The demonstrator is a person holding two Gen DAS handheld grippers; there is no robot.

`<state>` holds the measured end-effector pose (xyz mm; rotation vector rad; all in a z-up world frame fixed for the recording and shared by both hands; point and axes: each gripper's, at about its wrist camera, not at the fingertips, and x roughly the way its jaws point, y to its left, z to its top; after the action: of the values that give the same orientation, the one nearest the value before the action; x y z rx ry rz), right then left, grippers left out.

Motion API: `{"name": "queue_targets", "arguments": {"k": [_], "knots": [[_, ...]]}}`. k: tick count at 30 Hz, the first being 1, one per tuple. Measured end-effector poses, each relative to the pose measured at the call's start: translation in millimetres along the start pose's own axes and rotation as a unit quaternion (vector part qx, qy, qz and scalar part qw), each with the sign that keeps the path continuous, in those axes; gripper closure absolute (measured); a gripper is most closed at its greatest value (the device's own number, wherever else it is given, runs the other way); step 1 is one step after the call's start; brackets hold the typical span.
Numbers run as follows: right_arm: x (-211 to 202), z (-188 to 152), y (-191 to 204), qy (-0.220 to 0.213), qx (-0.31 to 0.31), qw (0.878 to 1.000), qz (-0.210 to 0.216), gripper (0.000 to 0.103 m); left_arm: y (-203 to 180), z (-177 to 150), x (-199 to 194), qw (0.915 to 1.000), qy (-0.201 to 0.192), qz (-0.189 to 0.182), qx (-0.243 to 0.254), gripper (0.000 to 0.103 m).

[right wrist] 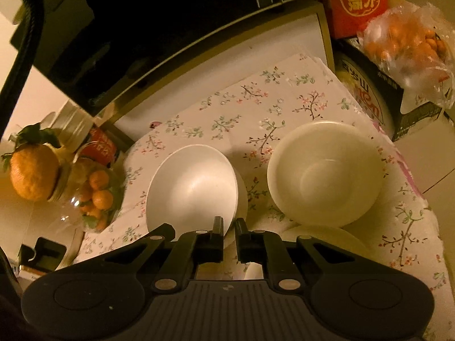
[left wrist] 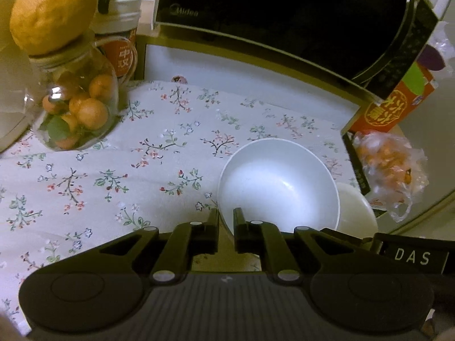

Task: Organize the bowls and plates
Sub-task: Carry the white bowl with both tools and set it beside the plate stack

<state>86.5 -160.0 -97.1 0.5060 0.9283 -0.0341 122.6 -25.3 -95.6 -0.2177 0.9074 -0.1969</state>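
Observation:
A white bowl [left wrist: 278, 182] stands over the floral tablecloth [left wrist: 113, 170]; my left gripper [left wrist: 226, 218] is shut on its near rim, one finger inside, one outside. Behind it, partly hidden, is a cream dish [left wrist: 355, 210]. In the right wrist view my right gripper [right wrist: 229, 227] is shut on the near rim of the same-looking white bowl [right wrist: 193, 187]. To its right sits a cream bowl [right wrist: 324, 173], and a cream plate [right wrist: 327, 238] lies in front of it, half hidden by the gripper.
A black microwave [left wrist: 284, 14] stands on a shelf at the back. A glass jar of small oranges [left wrist: 76, 108] with a large orange on top is at the left. A red carton [left wrist: 398, 99] and a bag of oranges [left wrist: 389, 164] are at the right.

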Motion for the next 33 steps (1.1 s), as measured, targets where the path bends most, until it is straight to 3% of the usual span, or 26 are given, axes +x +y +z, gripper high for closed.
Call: {"name": "queue_targets", "arguments": {"k": [21,33], "knots": [[-98,-57,3,-0.041,-0.043,0.998,0.028,0.095,-13,-49,-99,0.9978,-0.049,-0.022,0.038,0.094],[-126,-100,-8,-0.038,-0.06,0.997,0.019,0.092,-20,-90,-122,0.997,-0.041,-0.02,0.062,0.094]]}}
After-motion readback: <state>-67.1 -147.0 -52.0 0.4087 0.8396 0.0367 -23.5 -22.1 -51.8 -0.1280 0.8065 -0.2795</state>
